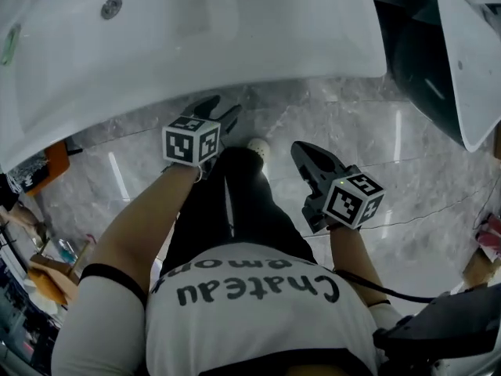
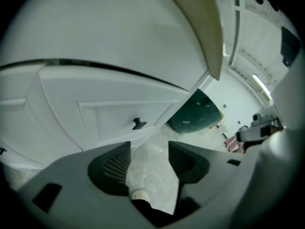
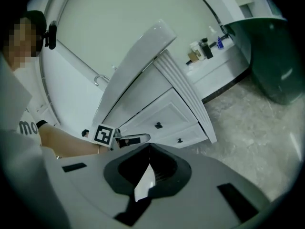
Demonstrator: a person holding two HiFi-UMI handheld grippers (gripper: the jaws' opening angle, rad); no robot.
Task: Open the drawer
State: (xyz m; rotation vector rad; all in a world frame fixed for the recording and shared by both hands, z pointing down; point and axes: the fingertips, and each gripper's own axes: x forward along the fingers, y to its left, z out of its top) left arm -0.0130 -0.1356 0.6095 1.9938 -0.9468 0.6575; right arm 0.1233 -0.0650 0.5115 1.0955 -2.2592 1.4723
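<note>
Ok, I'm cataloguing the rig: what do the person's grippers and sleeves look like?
Both the left gripper and right gripper are dark grey, with wedge-shaped ribbed jaws, each carrying a white cube with black square markers. A black cable runs from the right one. Sleeves are white, short, black-edged.

The head view is bright and evenly lit. The basin is washed out almost to blank white, and the glossy floor carries thin streaks of glare. Both gripper views are fisheye, with black corners and straight edges bowed. In the left gripper view the cabinet is soft with blur, a light strip glares at upper right, and the left tool, close to the lens, is dim and unfocused. The right gripper view is sharper, with a pale greenish cast.
</note>
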